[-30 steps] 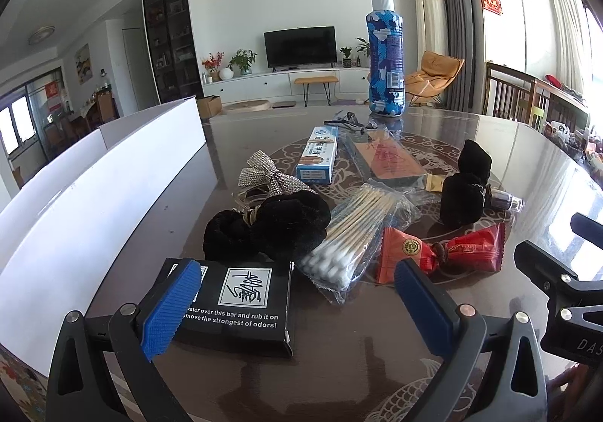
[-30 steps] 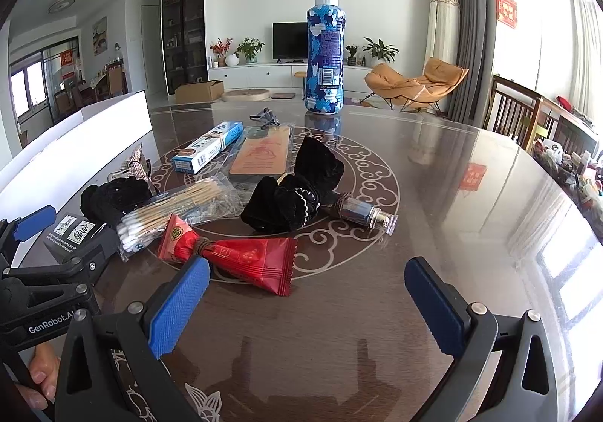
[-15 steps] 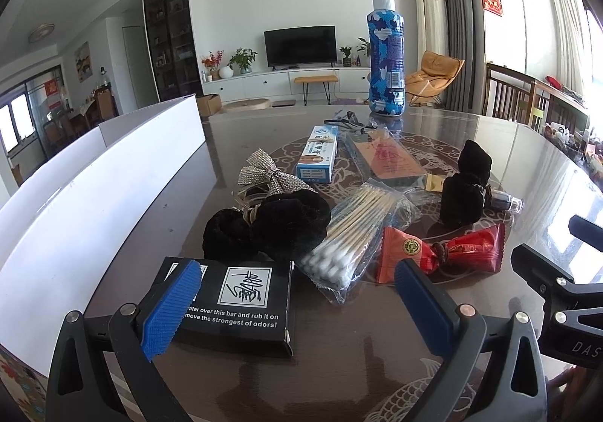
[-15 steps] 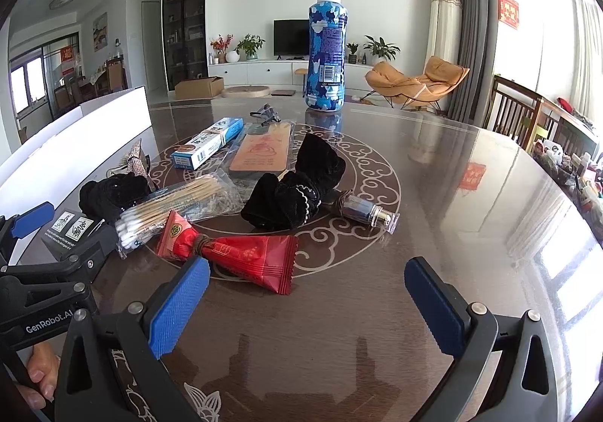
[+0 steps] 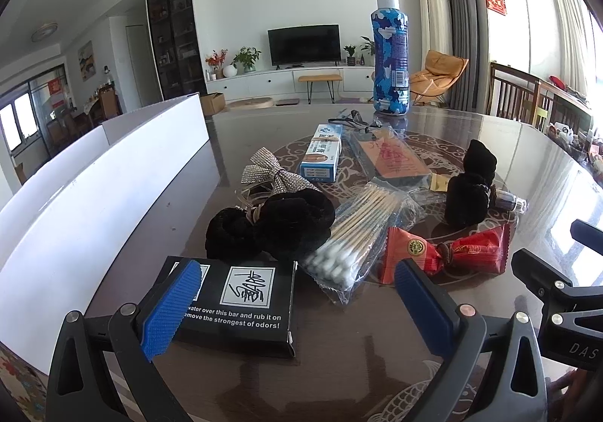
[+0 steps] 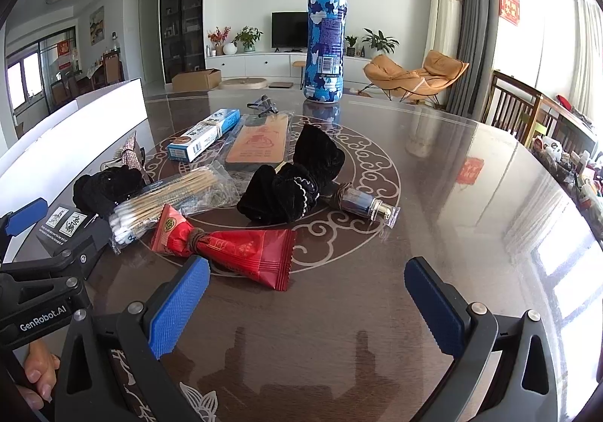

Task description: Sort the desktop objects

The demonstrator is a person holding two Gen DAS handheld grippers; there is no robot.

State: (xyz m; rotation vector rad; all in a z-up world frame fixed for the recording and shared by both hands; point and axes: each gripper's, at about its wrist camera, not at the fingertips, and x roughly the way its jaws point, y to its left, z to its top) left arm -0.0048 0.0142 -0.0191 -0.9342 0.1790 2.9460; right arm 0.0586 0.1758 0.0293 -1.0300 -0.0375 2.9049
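My left gripper (image 5: pixel 294 309) stands open just above the table, its left pad over the near corner of a black soap-bar box (image 5: pixel 241 305). Behind the box lie black scrunchies (image 5: pixel 279 222), a bag of cotton swabs (image 5: pixel 361 226), a red packet (image 5: pixel 448 256), a rhinestone bow (image 5: pixel 271 173) and a blue toothpaste box (image 5: pixel 322 152). My right gripper (image 6: pixel 305 305) is open over bare table, the red packet (image 6: pixel 233 248) just beyond its left pad. A black velvet pouch (image 6: pixel 294 181) and a small glass bottle (image 6: pixel 365 205) lie further in.
A tall blue camouflage bottle (image 6: pixel 326 41) stands at the table's far side, with a flat orange packet (image 6: pixel 260 143) and a dark clip (image 6: pixel 264 105) before it. A white panel (image 5: pixel 94 188) runs along the table's left edge. Chairs (image 6: pixel 520 113) stand at the right.
The right gripper has edged slightly forward toward the red packet. The left gripper and the objects have stayed put.
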